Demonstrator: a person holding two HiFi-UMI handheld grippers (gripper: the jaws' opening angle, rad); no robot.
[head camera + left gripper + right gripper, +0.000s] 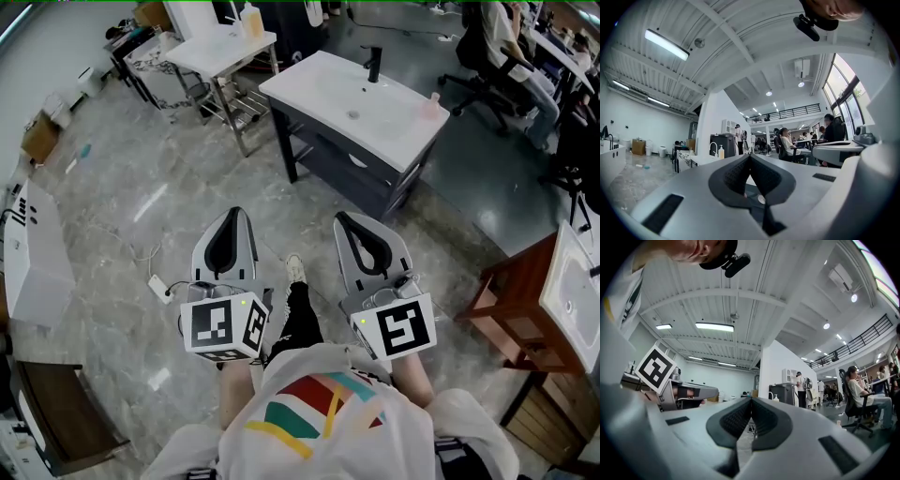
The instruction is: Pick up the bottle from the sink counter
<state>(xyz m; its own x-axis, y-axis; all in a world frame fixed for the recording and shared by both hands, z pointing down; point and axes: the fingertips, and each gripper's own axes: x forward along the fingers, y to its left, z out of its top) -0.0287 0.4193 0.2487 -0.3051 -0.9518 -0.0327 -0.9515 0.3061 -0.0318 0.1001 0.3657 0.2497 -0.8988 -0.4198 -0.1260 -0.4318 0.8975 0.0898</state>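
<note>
Both sets of tongs, left (232, 216) and right (347, 219), are closed with nothing between them. The person holds them side by side, close to the torso, pointing forward over the grey marbled floor (122, 234). Well ahead stands the white sink worktop (319, 89) with its black faucet (375, 64). The pale pink bottle (429, 105) sits near the worktop's right-hand edge, well apart from both tongs.

Glossy veined stone floor (122, 216); smooth white sink counter (300, 89); matt reddish wooden cabinet (506, 300).
</note>
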